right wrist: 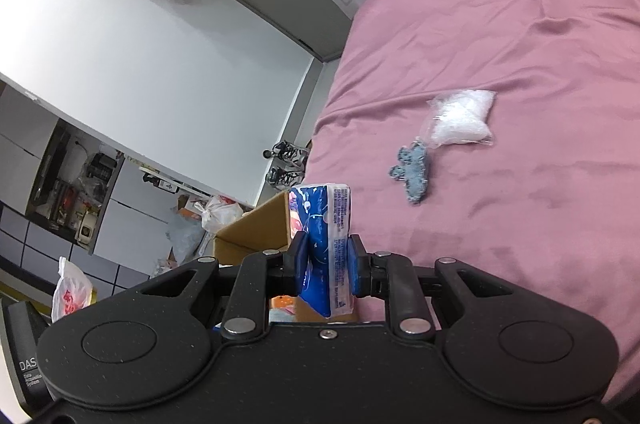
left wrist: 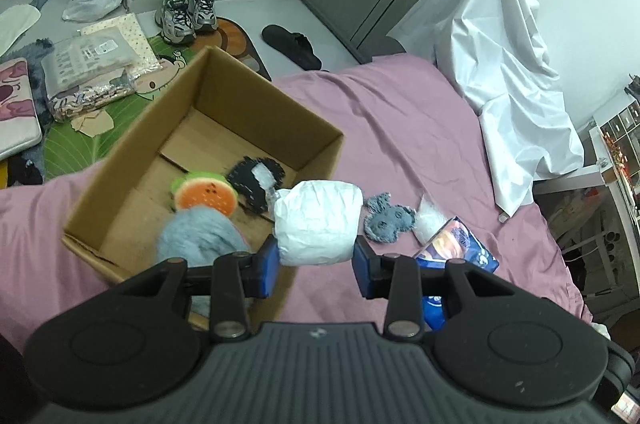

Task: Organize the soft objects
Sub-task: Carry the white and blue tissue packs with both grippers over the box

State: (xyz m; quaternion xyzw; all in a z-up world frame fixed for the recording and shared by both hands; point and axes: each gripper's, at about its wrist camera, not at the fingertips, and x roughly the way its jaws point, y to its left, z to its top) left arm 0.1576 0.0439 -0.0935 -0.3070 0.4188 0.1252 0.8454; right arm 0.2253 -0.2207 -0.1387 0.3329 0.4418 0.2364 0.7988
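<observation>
I have the left gripper [left wrist: 314,262] clamped on the white bundle [left wrist: 318,222] and the right gripper [right wrist: 326,266] pinching the blue tissue pack [right wrist: 322,236]. Next, I judge, both drop into the cardboard box [left wrist: 256,96].

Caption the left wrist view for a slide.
Left gripper holds a white bundle beside the box on the pink bed.

The pink bed [left wrist: 400,112] carries a cardboard box [left wrist: 256,100] near one edge, a grey toy [left wrist: 386,218], a clear bag [right wrist: 460,118] and a white sheet [left wrist: 516,72].
</observation>
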